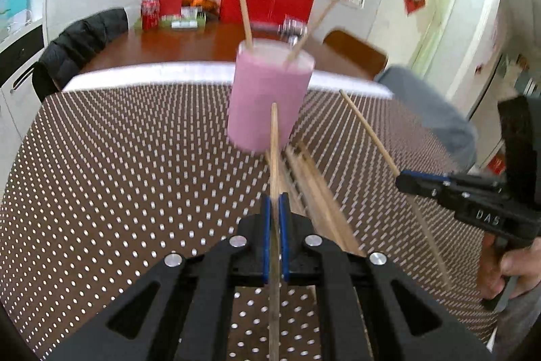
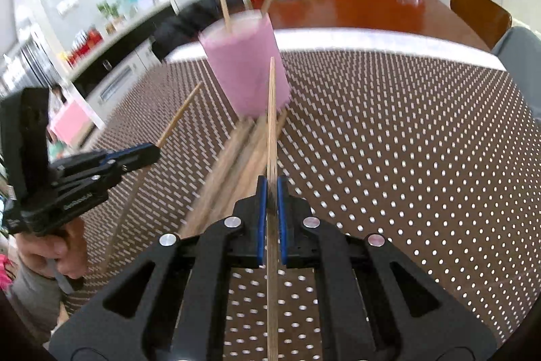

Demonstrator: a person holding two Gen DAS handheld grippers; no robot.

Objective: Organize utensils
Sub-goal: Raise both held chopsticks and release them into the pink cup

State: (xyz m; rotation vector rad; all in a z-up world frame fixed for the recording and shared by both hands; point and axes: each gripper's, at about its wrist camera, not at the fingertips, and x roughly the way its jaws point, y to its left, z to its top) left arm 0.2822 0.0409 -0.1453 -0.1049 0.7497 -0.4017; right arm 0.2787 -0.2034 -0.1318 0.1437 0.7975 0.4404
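Both grippers are clamped down tight, each pinching one chopstick. The left gripper [image 1: 274, 208] has its blue pads squeezed on a chopstick [image 1: 274, 158] that runs straight out ahead, tip ending in front of the pink cup [image 1: 267, 100]. Same deal on the right: the right gripper [image 2: 271, 192] is closed around its own stick [image 2: 271, 124], pointing up toward the cup [image 2: 247, 66].

From the left camera you can see the right gripper [image 1: 405, 183] off to the side with its stick [image 1: 368, 132] angled across, well apart from the cup. The right camera shows the left gripper [image 2: 154, 151] the same way, stick [image 2: 182, 112] tilted toward the cup.

The cup stands upright on the dotted brown mat [image 1: 118, 175], a bit blurry, with two chopsticks [image 1: 244, 12] already standing in it, leaning apart. A loose bundle of chopsticks [image 1: 314, 185] lies flat on the mat just beside the cup's base, between the two grippers.
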